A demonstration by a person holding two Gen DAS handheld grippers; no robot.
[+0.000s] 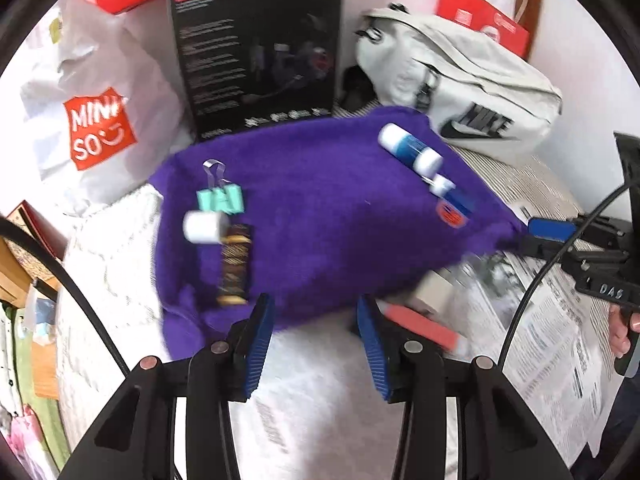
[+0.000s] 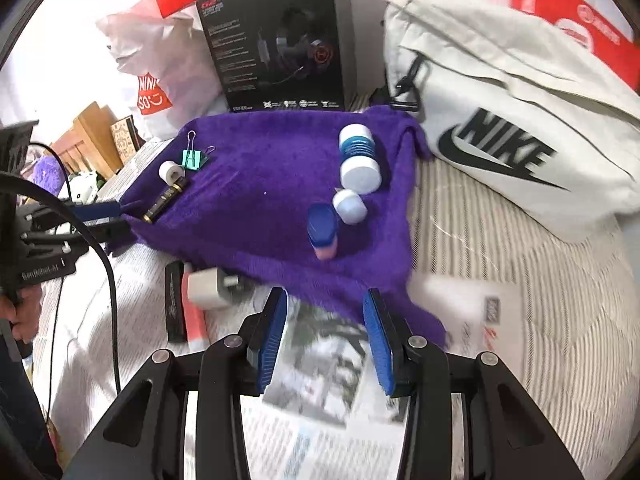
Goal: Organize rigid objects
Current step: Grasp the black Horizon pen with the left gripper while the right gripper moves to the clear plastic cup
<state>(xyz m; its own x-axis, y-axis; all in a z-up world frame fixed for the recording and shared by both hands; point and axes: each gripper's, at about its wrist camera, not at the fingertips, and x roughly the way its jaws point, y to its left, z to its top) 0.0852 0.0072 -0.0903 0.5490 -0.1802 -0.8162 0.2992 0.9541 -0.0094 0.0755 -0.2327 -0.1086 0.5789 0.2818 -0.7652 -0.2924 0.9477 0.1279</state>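
Both tongs spread and empty, left tongs (image 1: 316,336) and right tongs (image 2: 326,336) each over the near edge of the purple towel (image 2: 256,184), which carries a mint binder clip (image 2: 191,159), white tape roll (image 2: 171,172), blue-white bottle (image 2: 357,156) and small blue case (image 2: 322,224).

Both fisheye views bright, evenly lit, soft diffuse light, no hard shadows. Strong barrel distortion with black vignette at the corners. Motion blur smears the printed newspaper sheets (image 2: 320,360) and the fuzzy purple cloth (image 1: 320,208); white wall background nearly overexposed.
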